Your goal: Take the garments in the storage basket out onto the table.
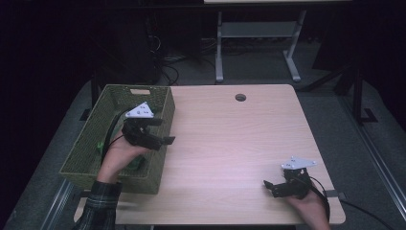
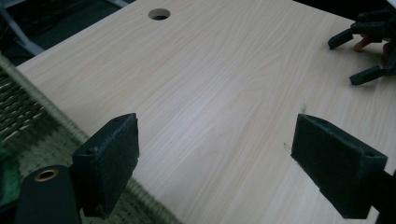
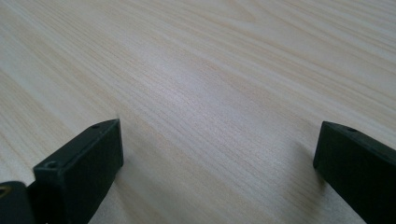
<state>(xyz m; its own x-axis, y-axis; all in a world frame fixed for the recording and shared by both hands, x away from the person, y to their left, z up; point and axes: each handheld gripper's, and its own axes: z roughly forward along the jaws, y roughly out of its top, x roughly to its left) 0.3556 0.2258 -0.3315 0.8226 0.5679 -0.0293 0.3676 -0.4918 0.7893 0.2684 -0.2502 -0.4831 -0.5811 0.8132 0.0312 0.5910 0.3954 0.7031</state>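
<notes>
Your left gripper (image 1: pixel 155 132) hangs over the right wall of the woven green basket (image 1: pixel 163 103) at the desk's left edge, jaws spread wide with nothing between them, pointing out across the desk (image 1: pixel 230 143) toward the right. The one thing near enough to work on is the green item (image 1: pixel 99 146) inside the basket: it lies behind and below that gripper, toward your wrist and the basket's near-left part, partly hidden by your hand, and its shape can't be told. In the left gripper view it shows as a green sliver at the lower left edge (image 2: pixel 5 179), beside the basket weave, so it sits off to the left and back of the jaws, not ahead of them. Long axis: cannot tell. Your right gripper (image 1: pixel 269 186) sits low at the near right of the desk, also parted wide and empty, aimed left, well apart from the basket. So the left hand is far nearer; my read is you'd need to turn it back and dip down into the basket to reach the item.
</notes>
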